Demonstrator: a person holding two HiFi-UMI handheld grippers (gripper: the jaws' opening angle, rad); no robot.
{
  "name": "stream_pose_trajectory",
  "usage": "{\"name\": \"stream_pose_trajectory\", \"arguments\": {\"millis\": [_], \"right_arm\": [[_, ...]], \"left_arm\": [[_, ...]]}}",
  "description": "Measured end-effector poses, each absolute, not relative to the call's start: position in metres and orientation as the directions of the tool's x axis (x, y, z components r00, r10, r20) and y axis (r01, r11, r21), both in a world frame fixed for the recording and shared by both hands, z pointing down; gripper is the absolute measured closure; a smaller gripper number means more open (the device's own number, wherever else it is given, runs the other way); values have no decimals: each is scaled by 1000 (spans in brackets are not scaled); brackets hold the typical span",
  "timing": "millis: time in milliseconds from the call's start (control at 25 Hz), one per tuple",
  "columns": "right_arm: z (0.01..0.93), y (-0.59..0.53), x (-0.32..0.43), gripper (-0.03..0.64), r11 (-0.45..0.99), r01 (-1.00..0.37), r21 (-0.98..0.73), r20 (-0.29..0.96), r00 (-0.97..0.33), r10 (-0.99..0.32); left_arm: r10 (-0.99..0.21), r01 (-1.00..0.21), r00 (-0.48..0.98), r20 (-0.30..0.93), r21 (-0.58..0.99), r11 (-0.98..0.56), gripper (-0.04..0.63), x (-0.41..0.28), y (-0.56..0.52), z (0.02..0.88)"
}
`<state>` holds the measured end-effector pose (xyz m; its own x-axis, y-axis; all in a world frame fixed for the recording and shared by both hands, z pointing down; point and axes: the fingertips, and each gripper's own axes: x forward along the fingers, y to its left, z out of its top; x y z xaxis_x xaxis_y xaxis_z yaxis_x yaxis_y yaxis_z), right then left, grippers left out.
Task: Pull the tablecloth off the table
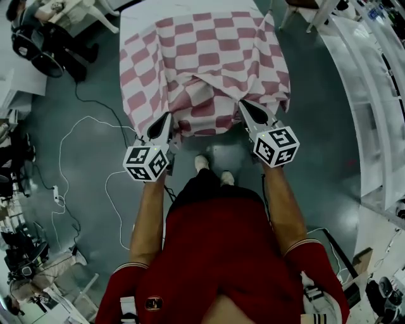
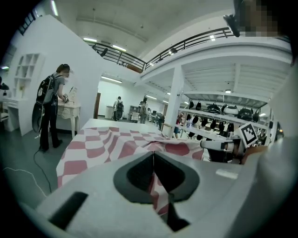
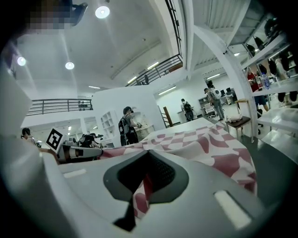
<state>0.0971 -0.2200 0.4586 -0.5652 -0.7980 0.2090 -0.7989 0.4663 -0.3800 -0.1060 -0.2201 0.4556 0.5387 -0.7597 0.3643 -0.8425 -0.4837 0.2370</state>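
Note:
A red-and-white checked tablecloth (image 1: 202,69) lies bunched over the near part of a white table (image 1: 152,11), whose far end is bare. My left gripper (image 1: 167,118) is shut on the cloth's near left edge. At the near right edge my right gripper (image 1: 243,105) is shut on the cloth too. In the left gripper view the cloth (image 2: 107,144) is pinched between the closed jaws of the left gripper (image 2: 153,155). The right gripper view shows a fold of cloth (image 3: 209,144) clamped in the right gripper (image 3: 148,154). The near hem hangs down between the two grippers.
A grey floor with a white cable (image 1: 69,152) lies to the left. White shelving (image 1: 373,101) runs along the right. A chair (image 1: 304,9) stands by the table's far right corner. A person with a backpack (image 2: 50,109) stands at a white desk beyond the table. My feet (image 1: 212,171) are just before the table.

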Motion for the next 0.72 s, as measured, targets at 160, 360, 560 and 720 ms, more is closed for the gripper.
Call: {"name": "stream_pose_trajectory", "arguments": {"millis": [160,360,560,720], "right_arm": [[445,-150,84,609,475,-798,-371,169,-561,-811],[427,-75,54,609,487,-810,-327,145,-552,-821],[405,-8,27,609,460,-824,-331,119,-520,-846],[389,26,9,607,421,-845,-329,105,-476,-873]], "left_arm": [[-774,-831,556,304,224,-509,584,-118,-154,436],[-766,-794,604,219,239,-558,584,-138,-82,413],[-735,-740,664,136,258,-621,584,-159,-15,387],[-700,-691,710,70,256,-676,584,-175,18,368]]}}
